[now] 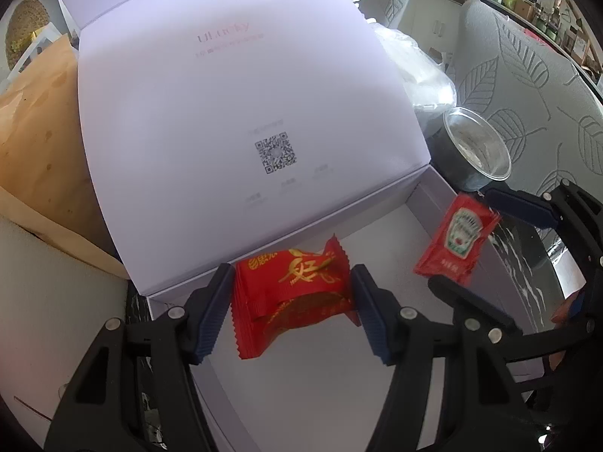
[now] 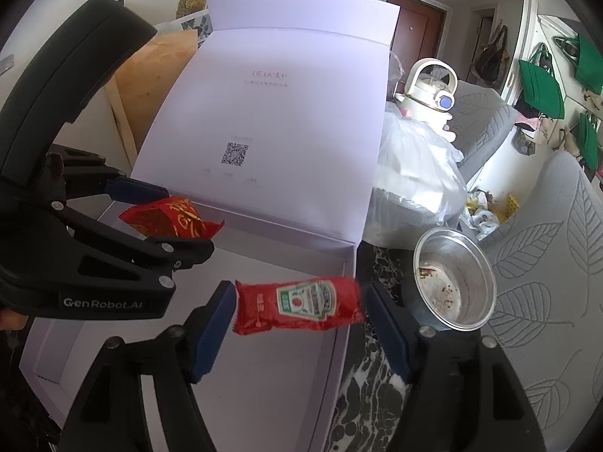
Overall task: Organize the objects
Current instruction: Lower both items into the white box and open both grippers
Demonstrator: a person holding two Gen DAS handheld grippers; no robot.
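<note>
A white gift box (image 1: pixel 426 203) stands open on the table, its lid (image 1: pixel 241 113) leaning back; it also shows in the right wrist view (image 2: pixel 331 358). My left gripper (image 1: pixel 292 307) is shut on a red snack packet (image 1: pixel 290 293) with gold writing, held over the box's near left part; the packet also shows in the right wrist view (image 2: pixel 169 218). My right gripper (image 2: pixel 299 310) is shut on a red ketchup sachet (image 2: pixel 297 305), held over the box's right side. The sachet (image 1: pixel 458 239) and right gripper (image 1: pixel 471 241) also appear in the left wrist view.
A metal bowl (image 2: pixel 456 282) stands just right of the box on the marble table, also in the left wrist view (image 1: pixel 476 148). A clear plastic bag (image 2: pixel 414 173) and a white kettle (image 2: pixel 429 90) sit behind it. A brown paper bag (image 1: pixel 41 143) lies left of the lid.
</note>
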